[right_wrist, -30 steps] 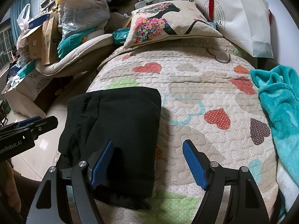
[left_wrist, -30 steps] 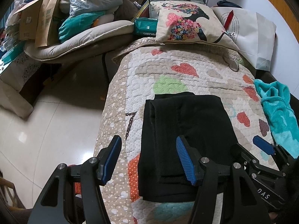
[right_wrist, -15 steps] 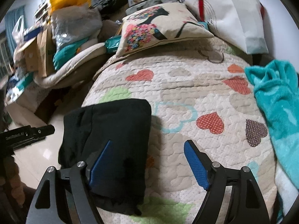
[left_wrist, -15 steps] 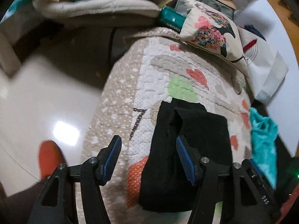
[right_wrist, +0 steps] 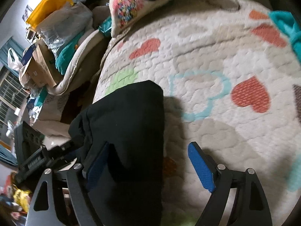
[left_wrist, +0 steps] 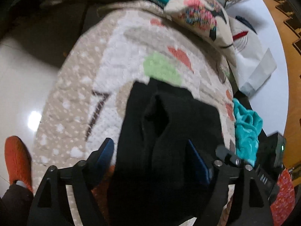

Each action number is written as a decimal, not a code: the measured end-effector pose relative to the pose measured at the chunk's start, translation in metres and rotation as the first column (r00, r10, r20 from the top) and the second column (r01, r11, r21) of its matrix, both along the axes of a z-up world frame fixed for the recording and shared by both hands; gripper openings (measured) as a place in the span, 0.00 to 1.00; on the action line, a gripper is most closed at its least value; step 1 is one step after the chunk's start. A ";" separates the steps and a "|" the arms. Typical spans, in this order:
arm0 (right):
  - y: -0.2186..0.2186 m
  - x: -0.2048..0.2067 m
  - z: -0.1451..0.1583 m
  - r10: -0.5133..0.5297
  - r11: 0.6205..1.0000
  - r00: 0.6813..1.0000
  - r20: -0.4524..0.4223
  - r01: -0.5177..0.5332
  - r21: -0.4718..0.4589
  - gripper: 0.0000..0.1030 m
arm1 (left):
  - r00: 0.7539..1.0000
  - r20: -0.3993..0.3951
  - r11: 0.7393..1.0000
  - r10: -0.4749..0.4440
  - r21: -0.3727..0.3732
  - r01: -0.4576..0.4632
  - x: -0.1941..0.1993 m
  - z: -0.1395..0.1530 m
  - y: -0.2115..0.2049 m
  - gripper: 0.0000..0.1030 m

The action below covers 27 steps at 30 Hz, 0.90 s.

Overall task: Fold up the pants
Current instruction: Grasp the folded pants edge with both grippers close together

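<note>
The black pants (left_wrist: 169, 122) lie folded into a thick stack near the front left edge of the heart-print quilt (left_wrist: 112, 56). My left gripper (left_wrist: 152, 156) hangs low over the stack's near end, its jaws opening. The cloth lies between the blue pads without being pinched. In the right wrist view the pants (right_wrist: 128, 113) fill the left half. My right gripper (right_wrist: 148, 163) straddles their right edge, also opening. Its left pad sits against the black cloth and its right pad stands over the bare quilt (right_wrist: 207, 47). Each gripper shows at the edge of the other's view.
A teal towel (left_wrist: 246, 124) lies bunched at the quilt's right side. A flower-print pillow (left_wrist: 199, 13) and a white bag (left_wrist: 250, 56) sit at the far end. The quilt drops to a glossy floor (left_wrist: 18, 75) on the left, where an orange slipper (left_wrist: 17, 160) stands. Boxes and bags (right_wrist: 56, 28) pile beyond.
Both grippers have dipped down and closer to the pants, rolling as they went. The left jaws have spread wider, and the right jaws a little wider too.
</note>
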State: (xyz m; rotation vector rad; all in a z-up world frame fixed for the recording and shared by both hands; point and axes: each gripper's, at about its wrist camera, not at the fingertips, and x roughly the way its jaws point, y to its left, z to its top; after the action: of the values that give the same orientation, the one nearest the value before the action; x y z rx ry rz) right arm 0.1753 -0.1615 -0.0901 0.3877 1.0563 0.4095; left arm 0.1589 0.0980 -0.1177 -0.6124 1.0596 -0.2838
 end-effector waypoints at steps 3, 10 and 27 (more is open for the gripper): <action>0.004 0.013 -0.009 0.018 0.999 0.999 -0.037 -0.016 0.035 0.87 | 0.999 0.024 0.999 -0.026 0.048 0.025 0.000 0.001 -0.009 0.84; 0.023 0.032 -0.010 0.080 0.995 0.995 -0.054 -0.077 0.061 0.70 | 0.994 0.026 0.991 -0.106 0.079 0.103 -0.002 0.009 -0.025 0.44; 0.018 0.032 0.047 0.071 0.997 0.997 0.022 -0.071 0.017 0.39 | 0.995 0.076 0.996 -0.059 -0.055 0.063 0.010 0.044 -0.035 0.35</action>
State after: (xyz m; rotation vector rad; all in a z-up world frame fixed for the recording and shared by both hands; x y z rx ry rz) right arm 0.2068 -0.1437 -0.0435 0.3620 1.0483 0.4859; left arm 0.1693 0.0632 -0.0732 -0.6175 1.0024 -0.3887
